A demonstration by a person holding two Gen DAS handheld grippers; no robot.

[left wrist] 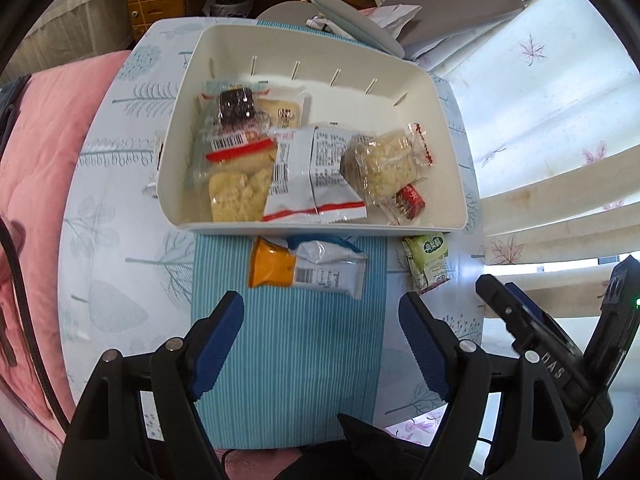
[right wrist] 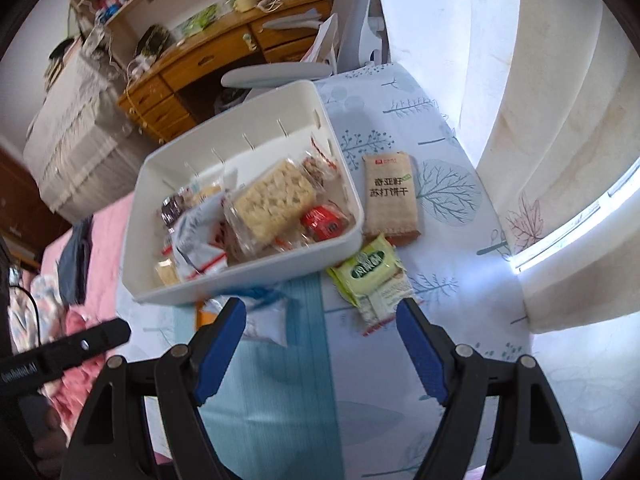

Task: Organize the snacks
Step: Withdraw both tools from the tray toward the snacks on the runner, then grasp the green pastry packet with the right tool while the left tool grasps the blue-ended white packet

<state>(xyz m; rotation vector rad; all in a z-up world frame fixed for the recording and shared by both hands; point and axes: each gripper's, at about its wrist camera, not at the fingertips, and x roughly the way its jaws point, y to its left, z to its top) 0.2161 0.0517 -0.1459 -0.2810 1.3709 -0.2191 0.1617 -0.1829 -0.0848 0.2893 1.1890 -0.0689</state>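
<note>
Grippers left [left wrist: 322, 312] and right [right wrist: 322, 318] angle steeply down (jaws spread, seemingly empty) before the bin [left wrist: 400, 70]

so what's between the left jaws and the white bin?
The orange-and-silver snack packet on the striped blue mat, just short of the white bin; seen in the left wrist view.

Small table [left wrist: 120, 184] under a tree-print cloth, with a blue striped mat [left wrist: 288, 360] at its centre, a white bin [left wrist: 448, 152] at twelve o'clock, an orange-and-silver packet [left wrist: 308, 266] just below the bin, a green packet [right wrist: 370, 268] at two, a brown cracker packet [right wrist: 390, 196] beyond the green one.
</note>
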